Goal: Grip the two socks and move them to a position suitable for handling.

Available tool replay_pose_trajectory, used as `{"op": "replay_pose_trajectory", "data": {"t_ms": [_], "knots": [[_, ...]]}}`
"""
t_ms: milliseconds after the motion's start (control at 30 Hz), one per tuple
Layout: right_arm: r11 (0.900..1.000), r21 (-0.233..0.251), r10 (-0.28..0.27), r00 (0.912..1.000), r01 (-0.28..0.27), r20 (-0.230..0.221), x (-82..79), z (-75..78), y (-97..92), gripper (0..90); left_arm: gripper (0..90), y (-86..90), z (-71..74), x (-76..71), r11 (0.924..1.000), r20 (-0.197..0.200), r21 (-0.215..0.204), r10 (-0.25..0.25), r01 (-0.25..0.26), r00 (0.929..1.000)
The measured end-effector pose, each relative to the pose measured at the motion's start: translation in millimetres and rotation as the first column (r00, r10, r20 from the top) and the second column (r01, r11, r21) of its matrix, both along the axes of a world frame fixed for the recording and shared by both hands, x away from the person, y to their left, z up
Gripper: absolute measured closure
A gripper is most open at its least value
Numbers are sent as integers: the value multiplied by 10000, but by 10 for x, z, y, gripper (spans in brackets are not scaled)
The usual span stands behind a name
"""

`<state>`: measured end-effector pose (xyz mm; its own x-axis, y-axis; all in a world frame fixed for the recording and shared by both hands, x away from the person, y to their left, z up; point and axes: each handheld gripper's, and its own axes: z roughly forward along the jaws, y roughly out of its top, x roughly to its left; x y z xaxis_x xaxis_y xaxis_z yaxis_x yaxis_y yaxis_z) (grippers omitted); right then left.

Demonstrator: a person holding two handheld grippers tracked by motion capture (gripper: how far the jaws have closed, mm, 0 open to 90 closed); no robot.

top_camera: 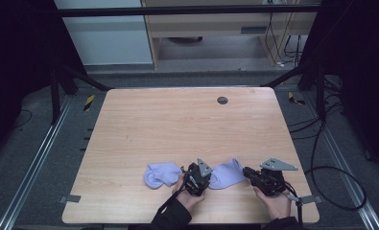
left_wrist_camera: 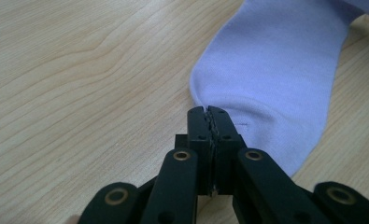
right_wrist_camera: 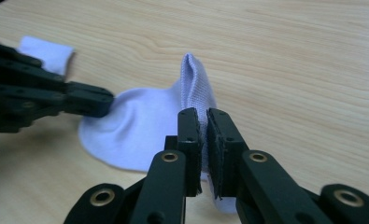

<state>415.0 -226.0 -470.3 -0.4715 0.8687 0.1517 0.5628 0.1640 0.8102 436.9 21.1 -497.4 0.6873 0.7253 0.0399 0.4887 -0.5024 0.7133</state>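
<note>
Two lavender socks lie near the front edge of the wooden table (top_camera: 177, 124). One sock (top_camera: 159, 175) lies loose to the left, and its end (right_wrist_camera: 46, 53) also shows in the right gripper view. The other sock (top_camera: 228, 173) stretches between both grippers. My left gripper (top_camera: 210, 179) is shut on that sock's left edge (left_wrist_camera: 271, 70), with the pads (left_wrist_camera: 198, 122) pressed together on the fabric. My right gripper (top_camera: 246, 171) is shut on the sock's right end and lifts a fold (right_wrist_camera: 194, 79) off the table. In the right gripper view the left gripper (right_wrist_camera: 105, 100) grips the far edge of the sock (right_wrist_camera: 140, 130).
A dark round grommet (top_camera: 222, 100) sits in the table near its far edge. Black cables (top_camera: 340, 187) loop on the floor to the right. Metal frame rails (top_camera: 38, 158) run along the table's left side. Both hands are close to the front edge.
</note>
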Motion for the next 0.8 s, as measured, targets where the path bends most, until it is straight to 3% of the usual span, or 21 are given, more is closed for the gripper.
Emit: {"op": "replay_pose_trajectory", "data": {"t_ms": [133,367,533,667,733,800], "knots": [[9996,-57,-273,9996,273,-83,66,-21,-48,833,885,-1,-2,0,10000,26,-12,-6,6,10000],[9957,-560,-734,9973,732,-11,207,-60,-121,811,874,-2,-2,2,10000,55,-24,34,-34,10000],[9877,-1182,-989,9946,1021,320,285,-83,-163,713,752,4,5,3,9999,90,-80,113,-113,9999],[9858,-1231,-1092,9929,1142,469,258,-34,-208,675,679,19,29,-4,9994,200,-268,217,-212,9996],[9850,-1270,-1132,9930,1165,324,246,-42,-236,672,645,21,35,-5,9993,228,-266,276,-270,9994],[9834,-1457,-1104,9938,1078,-102,268,-108,-260,669,647,19,30,-4,9993,168,-241,273,-269,9995]]}}
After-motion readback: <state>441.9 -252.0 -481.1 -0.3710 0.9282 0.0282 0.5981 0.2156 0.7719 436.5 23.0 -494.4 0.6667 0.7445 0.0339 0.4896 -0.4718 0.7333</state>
